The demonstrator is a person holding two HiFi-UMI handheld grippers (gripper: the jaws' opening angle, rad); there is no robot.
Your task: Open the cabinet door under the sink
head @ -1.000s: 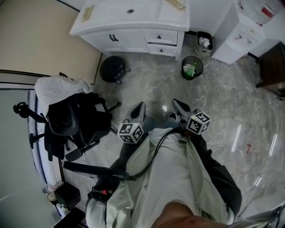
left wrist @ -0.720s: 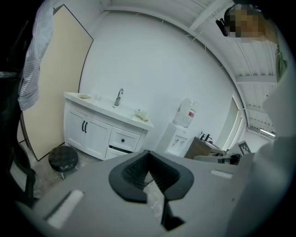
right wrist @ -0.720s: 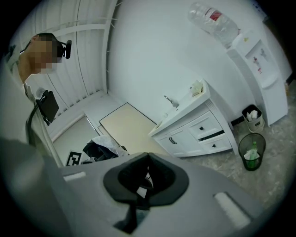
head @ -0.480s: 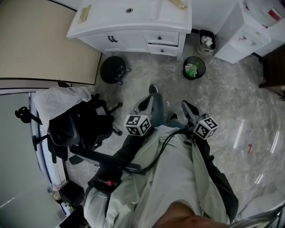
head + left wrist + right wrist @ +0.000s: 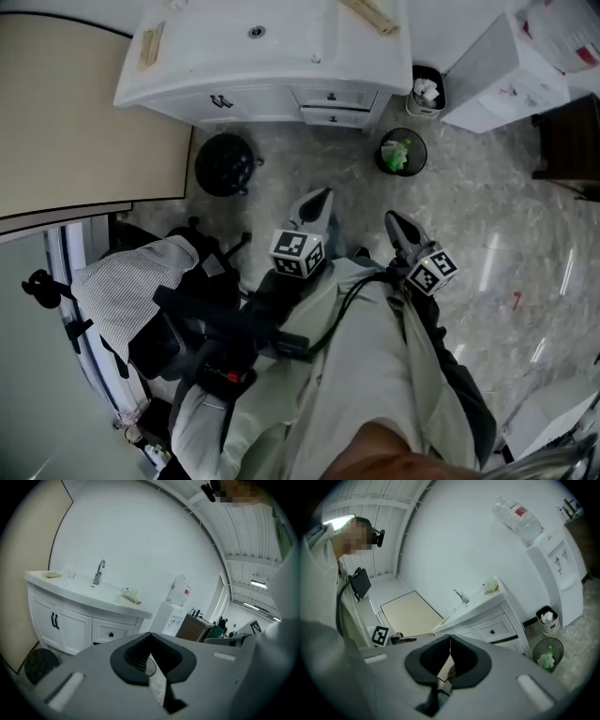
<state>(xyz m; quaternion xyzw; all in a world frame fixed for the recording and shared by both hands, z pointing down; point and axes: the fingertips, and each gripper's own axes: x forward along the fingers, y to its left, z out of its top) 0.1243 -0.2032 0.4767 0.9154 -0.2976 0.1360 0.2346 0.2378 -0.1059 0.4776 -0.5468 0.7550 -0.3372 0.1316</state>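
The white sink cabinet [image 5: 262, 56] stands at the far wall, its double doors [image 5: 234, 103] shut, with two black handles [image 5: 221, 100] side by side. In the left gripper view the doors [image 5: 63, 625] sit at lower left, under the faucet [image 5: 98, 571]. My left gripper [image 5: 319, 197] is shut and empty, held over the floor well short of the cabinet and pointing at it. Beside it on the right, my right gripper [image 5: 392, 219] is shut too, with nothing in it. Both jaw pairs [image 5: 150, 634] [image 5: 450, 637] meet at their tips.
A round black stool [image 5: 225, 164] stands on the floor before the doors. A wire bin [image 5: 401, 152] and a small bin [image 5: 427, 91] stand right of the cabinet, by a water dispenser [image 5: 506, 70]. An office chair [image 5: 141, 309] with striped cloth is at left. Two drawers [image 5: 333, 96] sit right of the doors.
Both grippers have moved forward toward the sink cabinet along with the person. The chair has slid back and down in the head view. Both jaw pairs stay shut.
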